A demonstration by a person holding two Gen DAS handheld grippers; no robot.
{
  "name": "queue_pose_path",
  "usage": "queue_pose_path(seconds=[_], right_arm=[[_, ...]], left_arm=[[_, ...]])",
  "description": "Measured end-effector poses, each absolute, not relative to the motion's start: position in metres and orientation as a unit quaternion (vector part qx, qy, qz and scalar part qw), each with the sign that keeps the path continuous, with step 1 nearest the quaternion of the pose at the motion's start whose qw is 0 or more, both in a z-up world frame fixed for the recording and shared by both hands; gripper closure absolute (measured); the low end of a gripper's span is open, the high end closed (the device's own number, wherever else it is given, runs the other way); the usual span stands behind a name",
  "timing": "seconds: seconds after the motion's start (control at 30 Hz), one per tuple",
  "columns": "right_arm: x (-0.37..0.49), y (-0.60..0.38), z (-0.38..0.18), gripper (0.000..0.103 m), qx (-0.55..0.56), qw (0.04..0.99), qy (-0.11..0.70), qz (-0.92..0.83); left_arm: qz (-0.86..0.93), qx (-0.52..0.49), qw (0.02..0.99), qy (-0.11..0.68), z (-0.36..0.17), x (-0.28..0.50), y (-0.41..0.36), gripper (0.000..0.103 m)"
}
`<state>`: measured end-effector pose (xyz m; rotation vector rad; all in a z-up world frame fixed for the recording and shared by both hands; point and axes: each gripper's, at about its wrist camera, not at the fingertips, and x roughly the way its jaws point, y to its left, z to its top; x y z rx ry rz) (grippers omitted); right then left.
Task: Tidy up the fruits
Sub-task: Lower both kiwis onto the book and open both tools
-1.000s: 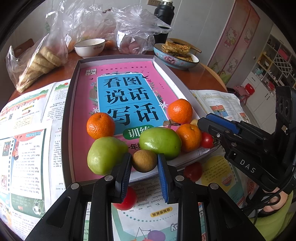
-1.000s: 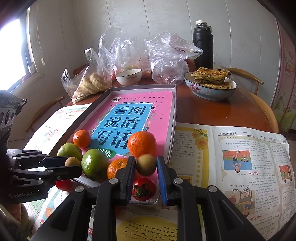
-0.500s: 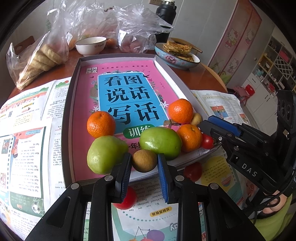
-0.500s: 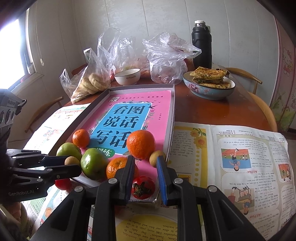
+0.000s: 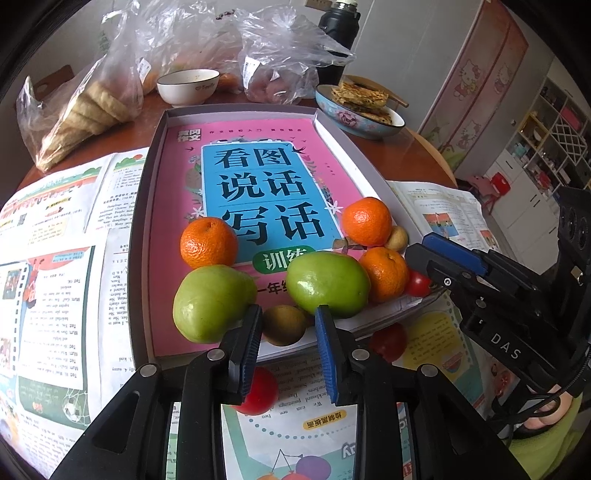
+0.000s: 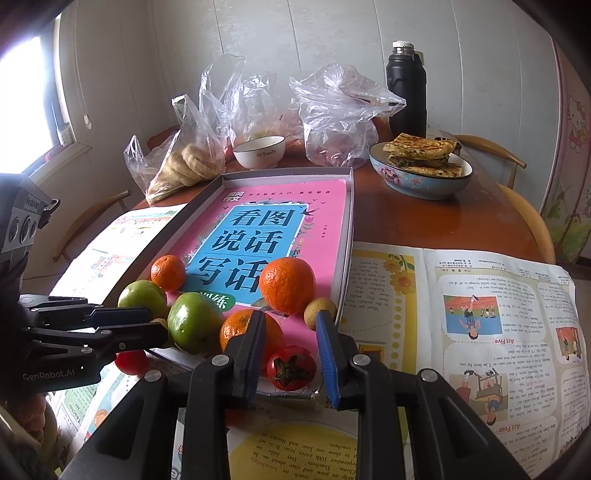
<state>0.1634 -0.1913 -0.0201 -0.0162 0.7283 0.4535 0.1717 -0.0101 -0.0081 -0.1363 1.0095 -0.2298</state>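
A tray (image 5: 147,221) lies on the table (image 5: 406,155) before me, with a book (image 5: 258,177) inside it. On the book's near end sit three tangerines (image 5: 208,242) and two big fruits (image 5: 212,302). Between those two, at the near edge, is a small round fruit (image 5: 284,325). Tomatoes (image 5: 260,386) lie nearer still, on open pages (image 5: 55,295). Bags (image 5: 92,107) and a bowl (image 5: 186,86) stand at the far end. A dish (image 5: 354,122) and flask (image 5: 338,33) stand far right.

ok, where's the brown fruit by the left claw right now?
Left wrist view, bottom centre: the brown fruit sits in the left claw, just in front of the two green fruits in the tray.
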Motion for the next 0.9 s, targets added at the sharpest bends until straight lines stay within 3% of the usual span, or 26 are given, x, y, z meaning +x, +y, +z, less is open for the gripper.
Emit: queue_pose_path(seconds=[0.27,0.37,0.6,0.9], right_arm=[[0.162,-0.191,-0.019,0.074,-0.009,0.91,0.35,0.221],[0.161,-0.191,-0.018,0.07,-0.009,0.911,0.348,0.222],[0.157,-0.19,-0.013,0.066,-0.01,0.912,0.341,0.227],[0.151,-0.19,-0.008,0.057,-0.01,0.915,0.335,0.227]], left_arm=[[-0.109,-0.066,0.867,0.481,-0.007,0.17,-0.009,0.073],[-0.11,-0.066,0.868,0.479,-0.006,0.169,-0.009,0.072],[-0.114,-0.065,0.871,0.473,0.0,0.163,-0.01,0.064],[-0.106,-0.057,0.88,0.46,0.011,0.154,-0.009,0.045]])
